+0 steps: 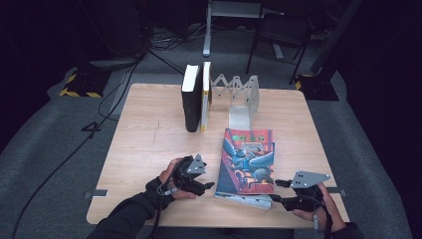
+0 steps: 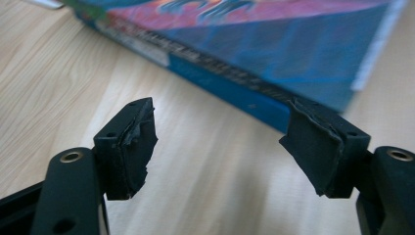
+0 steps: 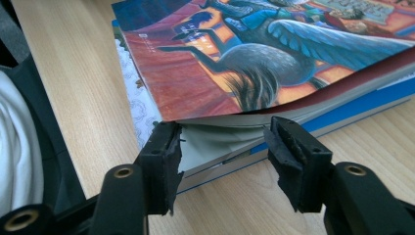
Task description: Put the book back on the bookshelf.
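Note:
A colourful paperback [image 1: 248,159] with a winged creature on its cover lies flat on the wooden table [image 1: 149,134], front centre-right. In the right gripper view the paperback [image 3: 254,54] has its near cover corner curled up, and a blue, white-edged layer shows under it. My right gripper [image 1: 274,190] is open at the book's near right corner; the right gripper [image 3: 222,132] has its jaws on either side of the page edges. My left gripper [image 1: 205,186] is open just left of the book. The left gripper [image 2: 220,122] faces the blue spine [image 2: 230,90], close to it.
At the back centre two books stand upright, one black [image 1: 190,97] and one yellow-edged [image 1: 206,94], beside a folding metal book rack [image 1: 240,97]. Cables and a chair lie on the floor behind the table. A person's white clothing [image 3: 14,152] shows at the near edge.

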`<state>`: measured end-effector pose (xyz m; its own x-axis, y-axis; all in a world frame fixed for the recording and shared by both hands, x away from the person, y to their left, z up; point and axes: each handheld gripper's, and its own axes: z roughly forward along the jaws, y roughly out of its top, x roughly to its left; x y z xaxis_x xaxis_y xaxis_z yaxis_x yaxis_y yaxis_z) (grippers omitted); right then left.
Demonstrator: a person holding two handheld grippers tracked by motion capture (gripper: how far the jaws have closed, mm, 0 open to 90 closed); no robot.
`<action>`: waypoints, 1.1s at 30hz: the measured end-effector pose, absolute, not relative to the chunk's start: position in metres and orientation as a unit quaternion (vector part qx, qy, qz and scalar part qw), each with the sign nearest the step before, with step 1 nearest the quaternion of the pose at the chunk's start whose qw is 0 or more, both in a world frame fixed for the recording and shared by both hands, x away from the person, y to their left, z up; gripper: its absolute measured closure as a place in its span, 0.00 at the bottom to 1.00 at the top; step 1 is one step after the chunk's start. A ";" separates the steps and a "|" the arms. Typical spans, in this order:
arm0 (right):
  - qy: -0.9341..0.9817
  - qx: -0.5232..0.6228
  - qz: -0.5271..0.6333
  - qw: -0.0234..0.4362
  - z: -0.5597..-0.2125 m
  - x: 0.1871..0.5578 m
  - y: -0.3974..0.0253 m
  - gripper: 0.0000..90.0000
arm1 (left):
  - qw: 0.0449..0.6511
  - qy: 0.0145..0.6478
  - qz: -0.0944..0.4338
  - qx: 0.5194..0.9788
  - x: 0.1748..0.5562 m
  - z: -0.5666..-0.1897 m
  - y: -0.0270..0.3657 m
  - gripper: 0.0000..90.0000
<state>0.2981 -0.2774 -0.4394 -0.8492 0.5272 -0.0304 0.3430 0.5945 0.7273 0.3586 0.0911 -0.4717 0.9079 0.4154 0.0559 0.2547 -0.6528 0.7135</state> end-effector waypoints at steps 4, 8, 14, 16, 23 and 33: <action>0.885 0.235 0.386 0.113 -0.433 0.296 -0.278 0.48 | 0.366 0.195 0.113 0.903 0.371 -0.478 0.089 0.32; 0.870 0.260 0.402 0.115 -0.427 0.305 -0.278 0.48 | 0.372 0.205 0.115 0.898 0.383 -0.481 0.088 0.34; 0.874 0.294 0.370 0.115 -0.432 0.337 -0.266 0.43 | 0.376 0.216 0.118 0.893 0.402 -0.484 0.081 0.35; 0.874 0.313 0.355 0.109 -0.439 0.350 -0.266 0.41 | 0.372 0.215 0.122 0.894 0.407 -0.485 0.077 0.34; 0.874 0.335 0.339 0.089 -0.447 0.375 -0.267 0.31 | 0.370 0.219 0.138 0.892 0.420 -0.486 0.067 0.33; 0.878 0.344 0.331 0.030 -0.452 0.401 -0.269 0.21 | 0.375 0.234 0.134 0.887 0.433 -0.486 0.066 0.34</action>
